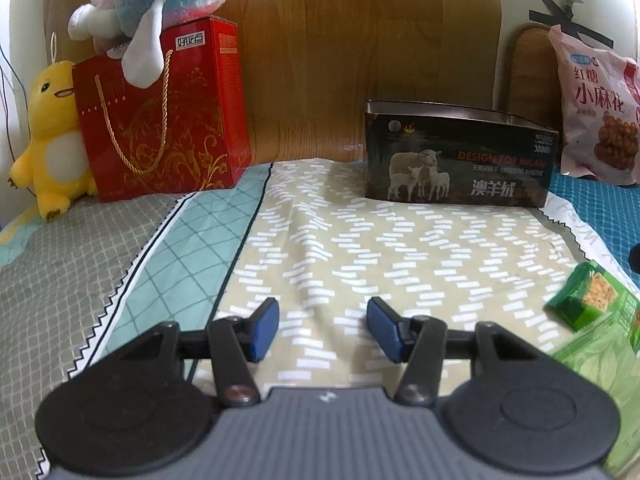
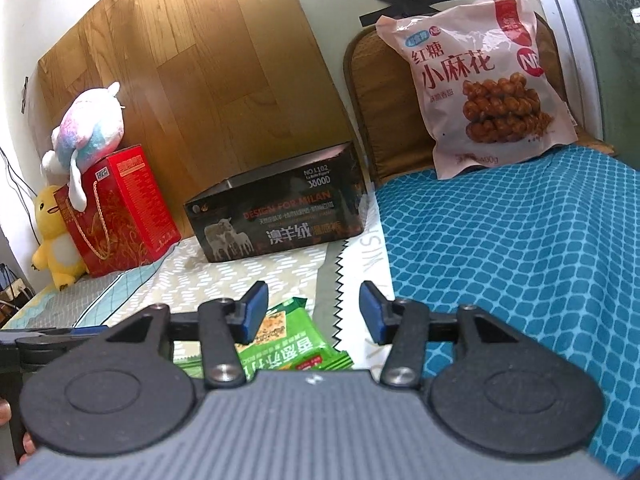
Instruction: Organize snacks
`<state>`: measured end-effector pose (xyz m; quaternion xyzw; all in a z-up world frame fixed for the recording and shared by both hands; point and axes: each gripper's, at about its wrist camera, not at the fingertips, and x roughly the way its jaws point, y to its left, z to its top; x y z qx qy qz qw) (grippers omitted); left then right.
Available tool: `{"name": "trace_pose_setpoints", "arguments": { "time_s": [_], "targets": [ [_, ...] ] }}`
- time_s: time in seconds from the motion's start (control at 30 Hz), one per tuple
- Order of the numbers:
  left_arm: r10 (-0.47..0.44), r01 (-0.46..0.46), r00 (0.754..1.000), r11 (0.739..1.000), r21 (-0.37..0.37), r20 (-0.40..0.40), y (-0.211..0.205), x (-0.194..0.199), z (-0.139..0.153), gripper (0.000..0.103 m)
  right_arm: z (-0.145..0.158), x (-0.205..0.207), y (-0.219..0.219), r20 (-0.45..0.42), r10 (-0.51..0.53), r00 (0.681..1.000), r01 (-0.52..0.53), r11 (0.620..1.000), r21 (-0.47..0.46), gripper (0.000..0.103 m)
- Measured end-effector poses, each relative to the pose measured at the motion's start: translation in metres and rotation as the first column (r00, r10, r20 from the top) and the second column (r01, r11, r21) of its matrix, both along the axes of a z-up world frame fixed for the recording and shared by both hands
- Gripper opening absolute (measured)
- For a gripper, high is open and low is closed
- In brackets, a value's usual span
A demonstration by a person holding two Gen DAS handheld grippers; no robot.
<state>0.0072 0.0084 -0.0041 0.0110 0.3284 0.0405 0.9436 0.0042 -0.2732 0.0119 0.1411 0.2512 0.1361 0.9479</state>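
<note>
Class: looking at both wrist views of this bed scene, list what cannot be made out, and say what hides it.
- Inside of dark sheep box: both views, hidden by its own walls.
- Green snack packet: right wrist, partly under hand-held gripper; left wrist, cut by edge.
- Pink bag small print: too small.

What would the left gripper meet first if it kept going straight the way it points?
Probably the bedsheet: the open left gripper aims over bare patterned fabric. Farther on, the dark sheep-print box sits slightly right of that line; depth is hard to judge.

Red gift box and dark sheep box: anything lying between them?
Nothing; only patterned bedding lies between the red gift box and the dark sheep box, clearest in the left wrist view.
</note>
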Motion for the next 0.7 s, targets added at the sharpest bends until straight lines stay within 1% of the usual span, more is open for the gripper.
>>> {"name": "trace_pose_setpoints", "arguments": {
  "time_s": [0.1, 0.23, 0.37, 0.7],
  "targets": [
    [-0.001, 0.001, 1.0, 1.0, 0.002, 0.002, -0.0003, 0.0001, 0.0, 0.051, -0.0001, 0.0, -0.0001, 0.003, 0.0, 1.0, 0.0, 1.0, -0.002, 0.058],
    [-0.001, 0.001, 1.0, 1.0, -0.01, -0.002, 0.0016, 0.0007, -0.0001, 0.052, -0.0004, -0.0003, 0.0006, -0.001, 0.0, 1.0, 0.0, 1.0, -0.005, 0.058],
    [-0.003, 0.003, 1.0, 1.0, -0.01, -0.004, 0.0008, 0.0006, -0.0001, 0.055, -0.0003, 0.0004, 0.0011, -0.004, -0.002, 1.0, 0.002, 1.0, -0.007, 0.058],
    [-0.015, 0.014, 1.0, 1.0, -0.028, -0.01, 0.0021, 0.0011, -0.0006, 0.057, 0.0001, 0.0017, 0.0018, -0.013, 0.004, 1.0, -0.004, 1.0, -0.013, 0.06]
  ]
}}
